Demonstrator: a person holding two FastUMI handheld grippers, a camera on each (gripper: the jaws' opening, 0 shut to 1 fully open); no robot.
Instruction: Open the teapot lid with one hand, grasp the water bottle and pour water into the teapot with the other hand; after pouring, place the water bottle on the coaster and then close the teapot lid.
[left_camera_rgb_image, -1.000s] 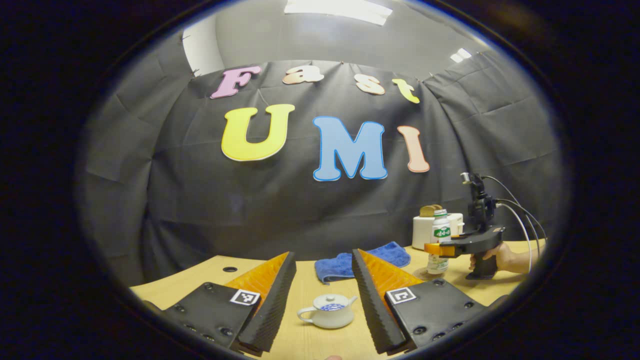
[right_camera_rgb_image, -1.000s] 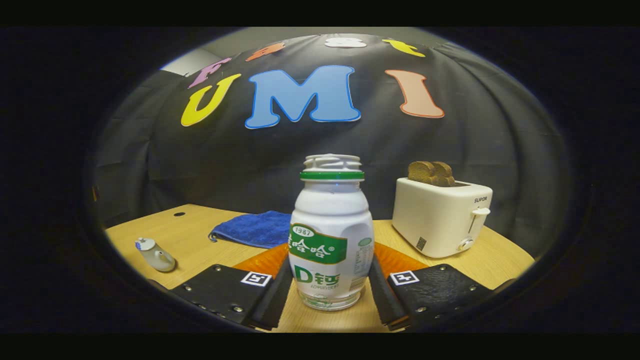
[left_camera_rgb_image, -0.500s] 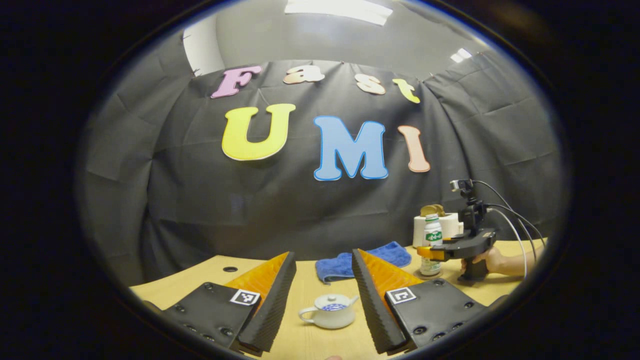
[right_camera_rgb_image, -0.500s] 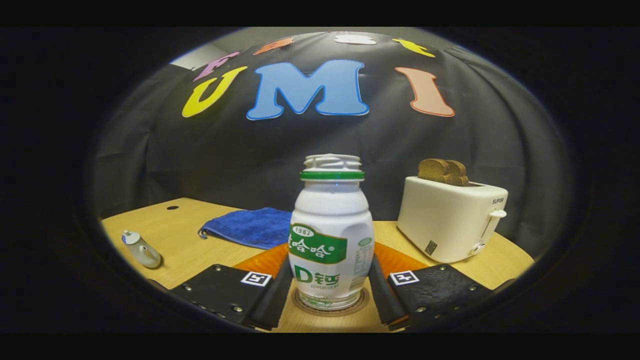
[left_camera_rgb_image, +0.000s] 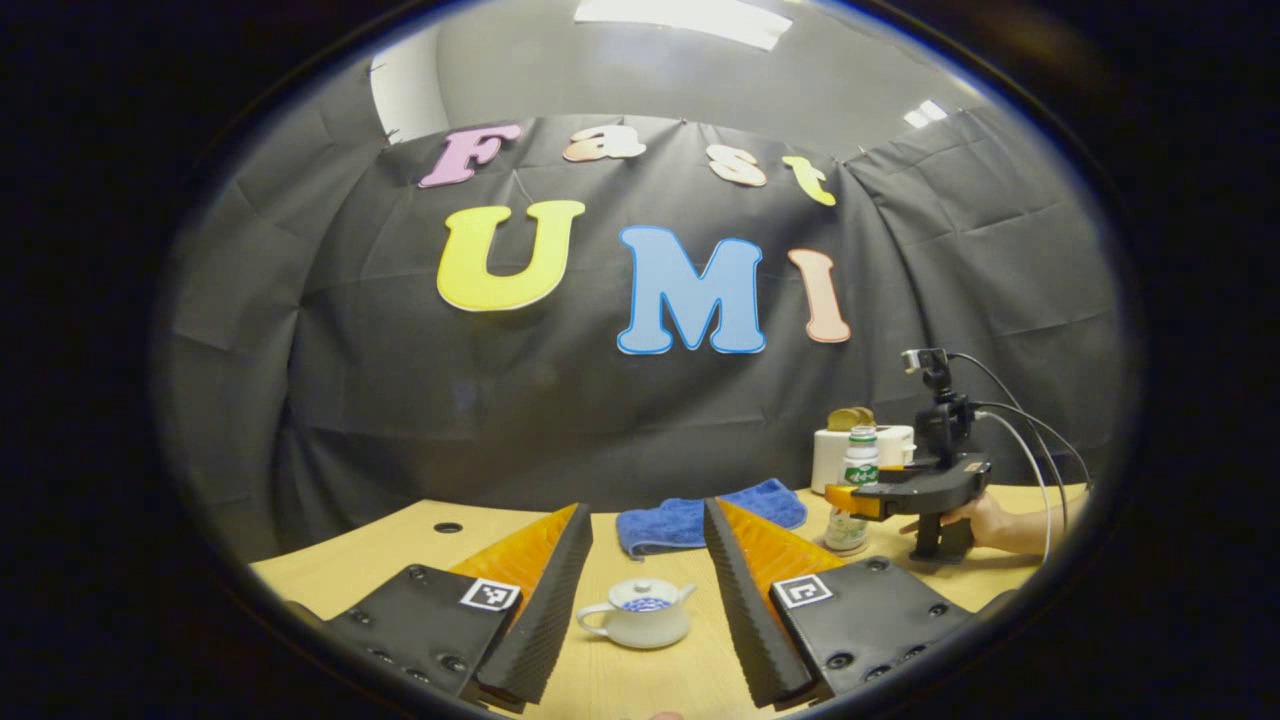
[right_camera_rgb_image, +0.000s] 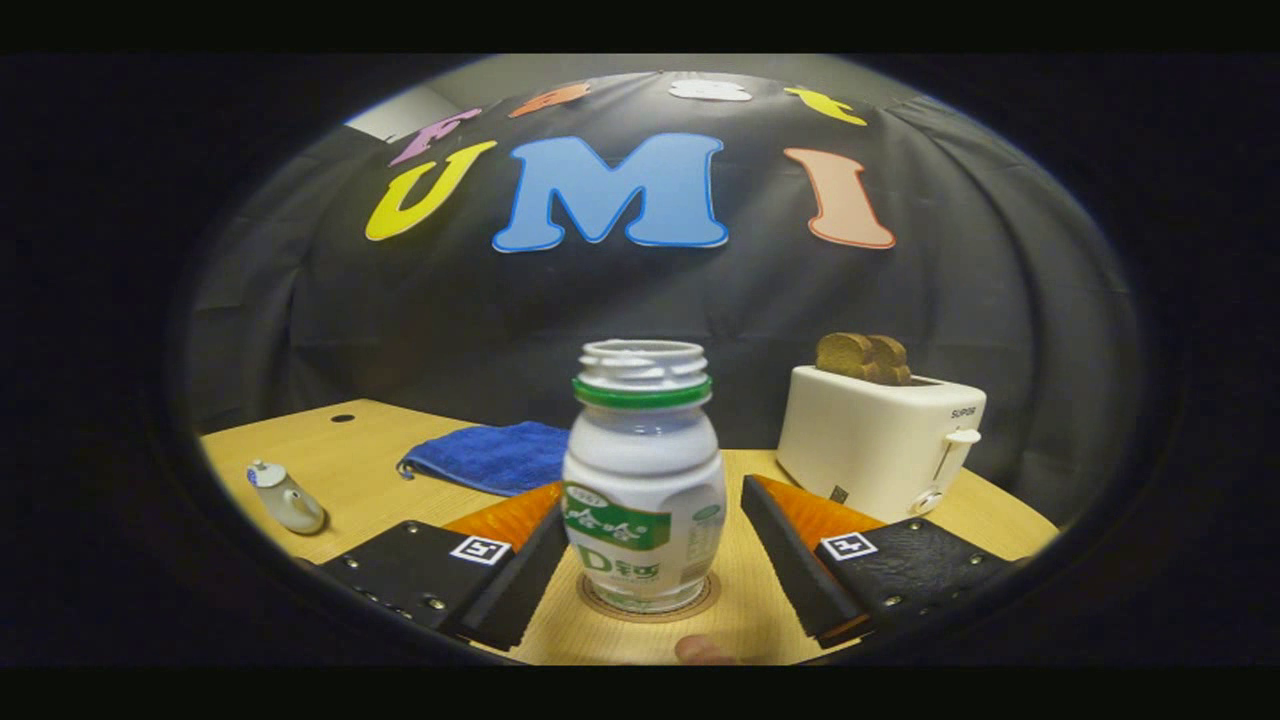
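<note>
**Right gripper view: bottle on coaster, fingers apart**

Right gripper view, near to far. Right gripper (right_camera_rgb_image: 648, 590) has its fingers spread, one on either side of the bottle (right_camera_rgb_image: 643, 480), with a clear gap on the right; on the left the finger is close, and contact cannot be told. Bottle stands upright and uncapped on the round coaster (right_camera_rgb_image: 648, 606), which lies on the table (right_camera_rgb_image: 330, 470). A fingertip shows at the bottom edge. Farther left, near the table edge, sits the teapot (right_camera_rgb_image: 285, 498), lid on. Behind the bottle lies a blue towel (right_camera_rgb_image: 490, 455); to the right stands a white toaster (right_camera_rgb_image: 878, 440) with bread in its slots.

Left gripper view, near to far. Left gripper (left_camera_rgb_image: 645, 610) is wide open and holds nothing. Teapot (left_camera_rgb_image: 638, 612) sits on the table between the fingers, apart from both, lid in place, spout toward the right. Beyond it lies the towel (left_camera_rgb_image: 700, 515). Far right, a hand (left_camera_rgb_image: 985, 520) holds the right gripper (left_camera_rgb_image: 905, 490) by the bottle (left_camera_rgb_image: 853, 490), toaster (left_camera_rgb_image: 835, 450) behind.
</note>
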